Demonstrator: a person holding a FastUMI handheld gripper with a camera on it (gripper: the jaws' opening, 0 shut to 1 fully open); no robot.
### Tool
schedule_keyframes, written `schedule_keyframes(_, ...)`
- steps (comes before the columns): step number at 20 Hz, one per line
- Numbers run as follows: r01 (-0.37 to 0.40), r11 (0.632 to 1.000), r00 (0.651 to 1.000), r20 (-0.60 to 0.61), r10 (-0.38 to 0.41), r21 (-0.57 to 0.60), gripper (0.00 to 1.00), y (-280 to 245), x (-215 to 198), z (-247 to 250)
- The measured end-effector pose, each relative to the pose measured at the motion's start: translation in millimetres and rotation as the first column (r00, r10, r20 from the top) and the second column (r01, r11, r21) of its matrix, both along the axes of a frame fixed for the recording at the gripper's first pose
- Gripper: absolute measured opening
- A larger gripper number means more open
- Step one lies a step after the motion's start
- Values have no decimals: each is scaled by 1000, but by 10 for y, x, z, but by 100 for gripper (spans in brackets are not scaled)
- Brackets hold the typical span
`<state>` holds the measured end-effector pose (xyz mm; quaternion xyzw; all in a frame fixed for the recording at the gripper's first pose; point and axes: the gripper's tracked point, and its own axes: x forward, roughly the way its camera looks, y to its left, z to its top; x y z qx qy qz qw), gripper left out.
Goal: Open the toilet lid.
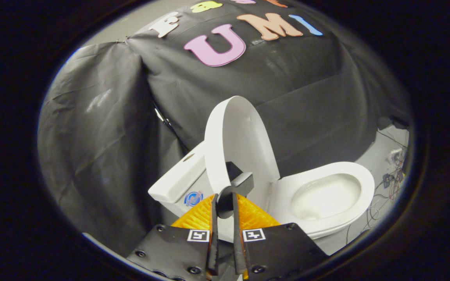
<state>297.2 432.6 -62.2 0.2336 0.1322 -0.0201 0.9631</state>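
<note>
Place: a staged recording booth, not a real bathroom.
Walls: wrinkled black cloth (104, 128) hung as backdrop.
Fixture: white toilet (326, 195) standing alone on a pale floor (381, 156).
Clutter: loose wires (395, 175) beside the toilet on the floor.

Gripper view: fisheye camera mounted behind the gripper (224, 195), facing forward along its two near-closed fingers at frame bottom centre. It looks from close range, tilted, at the toilet (318, 199) at centre right, with the booth's cloth wall (104, 156) behind.
</note>
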Motion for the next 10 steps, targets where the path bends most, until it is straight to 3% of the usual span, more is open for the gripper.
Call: schedule_keyframes(10, -73, 987, 997, -47, 67, -140, 17, 437, 183, -6)
